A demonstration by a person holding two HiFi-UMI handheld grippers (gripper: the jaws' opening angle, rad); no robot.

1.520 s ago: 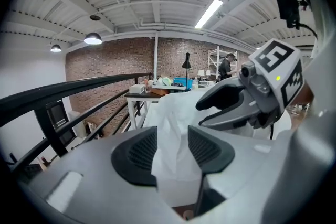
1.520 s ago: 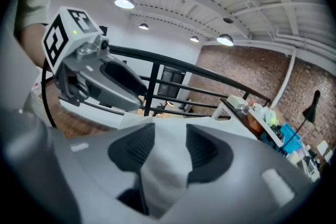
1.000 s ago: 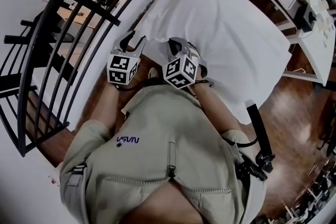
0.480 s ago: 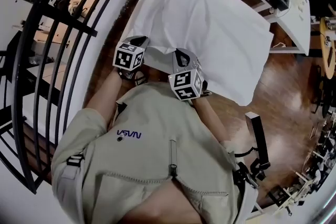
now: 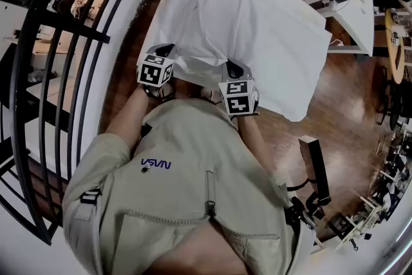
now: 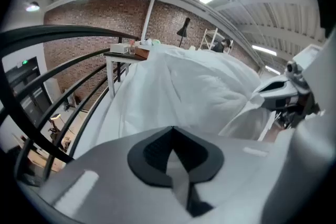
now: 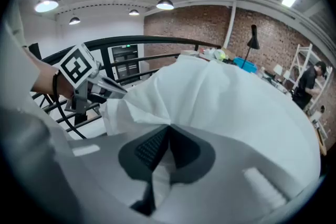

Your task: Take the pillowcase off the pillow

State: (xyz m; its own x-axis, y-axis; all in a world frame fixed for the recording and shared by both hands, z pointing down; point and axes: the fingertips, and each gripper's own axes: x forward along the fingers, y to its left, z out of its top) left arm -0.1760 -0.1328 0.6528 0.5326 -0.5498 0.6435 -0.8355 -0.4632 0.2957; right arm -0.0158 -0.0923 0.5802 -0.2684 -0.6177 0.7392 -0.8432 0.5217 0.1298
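White, softly creased cloth pillowcase, plump and roughly rectangular, lies on the smooth white table. Its long axis runs away from us, and its loose near end points at our chest. Our left gripper has just been closing its jaws, and a fold of that near hem sits pinched between the black ribbed pads. Our right gripper is clamped on the hem further right. A black metal railing curves past the table's left side. Glossy brown wooden floor lies to the right, with a red brick wall beyond.
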